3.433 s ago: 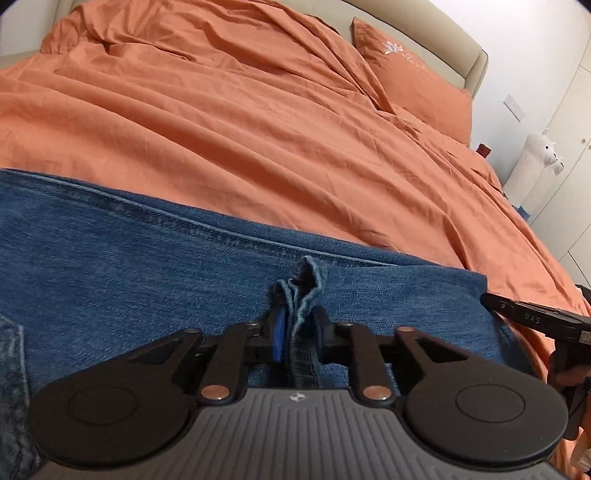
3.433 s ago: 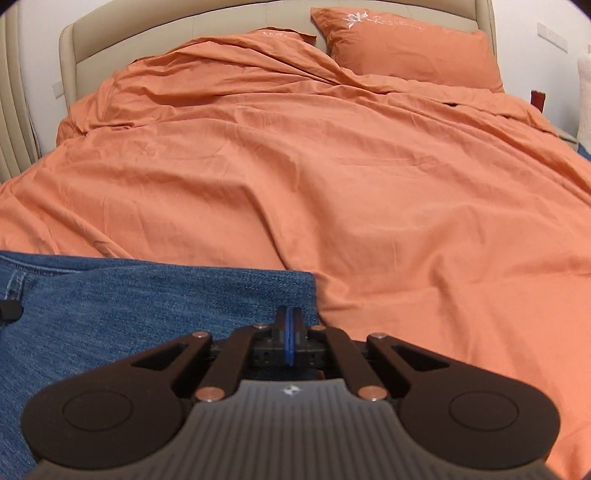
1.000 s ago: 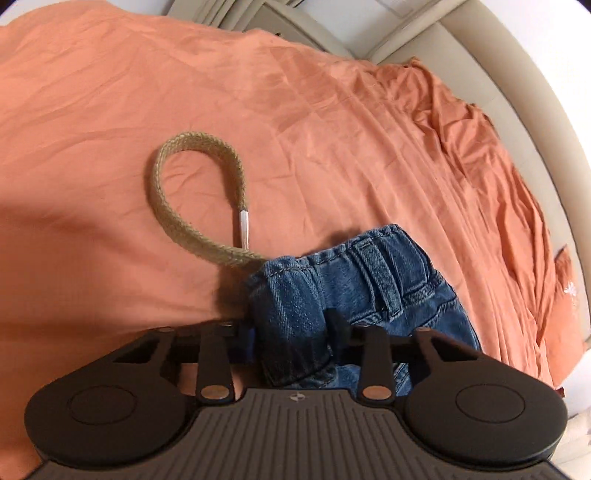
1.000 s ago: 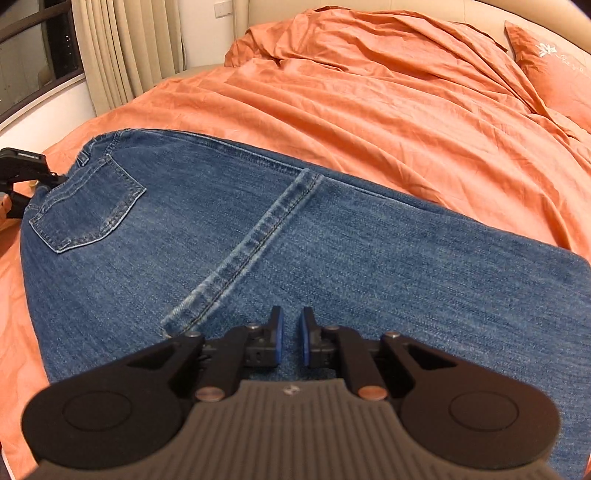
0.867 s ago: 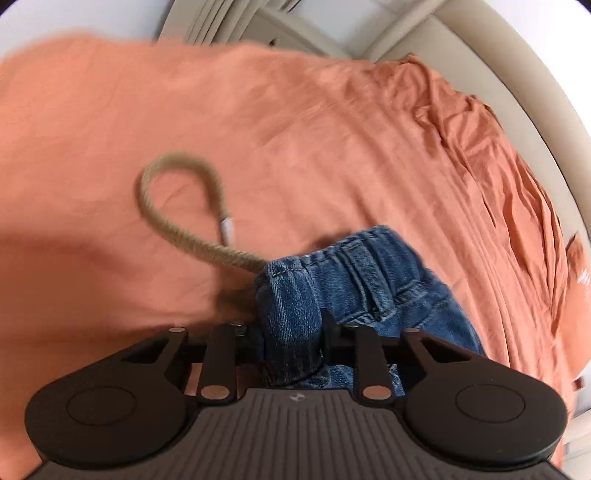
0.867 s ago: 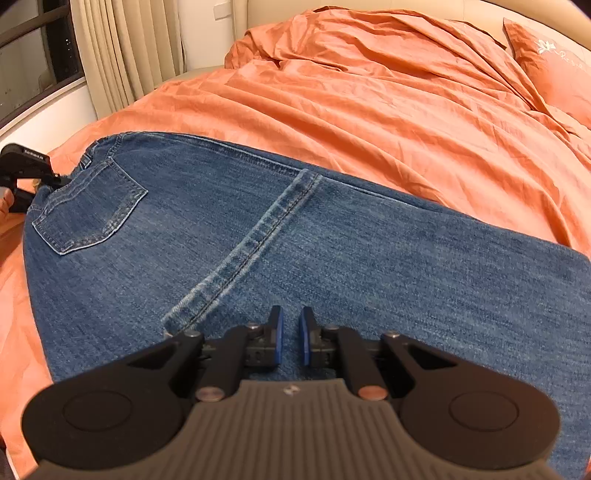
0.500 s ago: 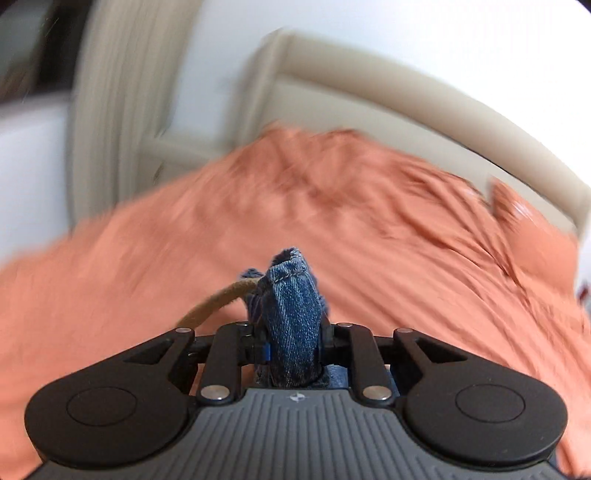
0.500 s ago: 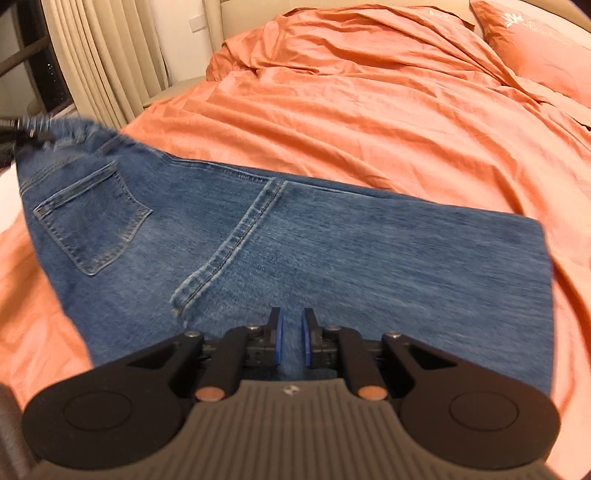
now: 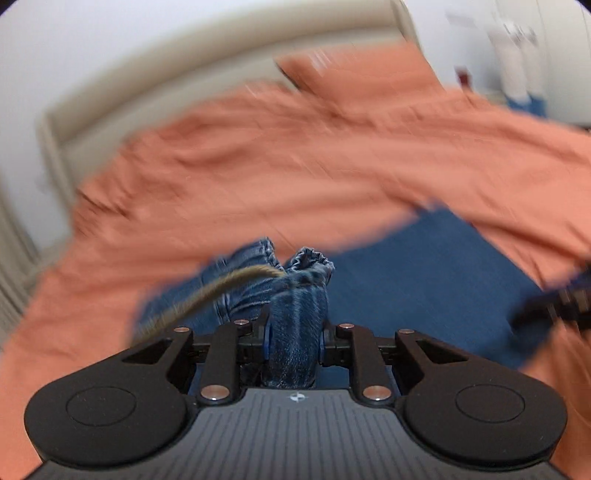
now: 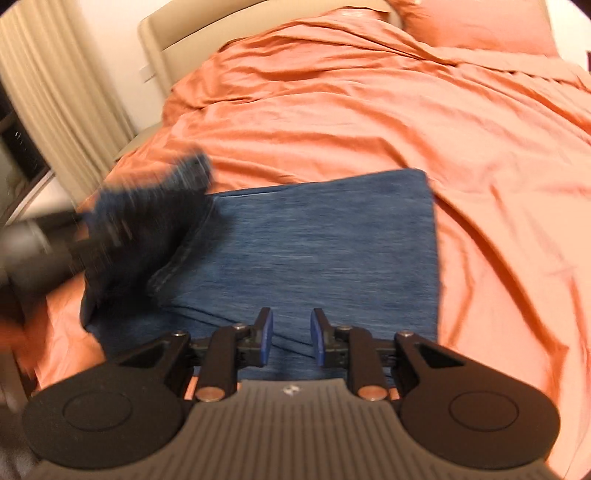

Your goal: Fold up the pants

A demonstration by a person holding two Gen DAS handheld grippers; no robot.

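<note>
Pants: blue denim jeans, lying on orange duvet near its front edge; main part flat, one straight edge toward the R side; L portion lifted and bunched, blurred in R wrist view.

Waistband end: gathered into a thick wad, raised above the flat denim; tan braided cord runs out from it to the L, blurred.

L gripper: fingers clamped on the waistband wad, denim filling the gap betw. pads; in R wrist view appears as dark blur at far L.

R gripper: blue pads parted, nothing betw. them; positioned at near edge of flat denim; contact w/ cloth cannot be told.

Duvet: wrinkled, covers whole bed; orange pillow at far R, against beige headboard.

Surroundings: beige curtain at L; dark window beside it; white wall behind headboard; L wrist view heavily motion-blurred.
</note>
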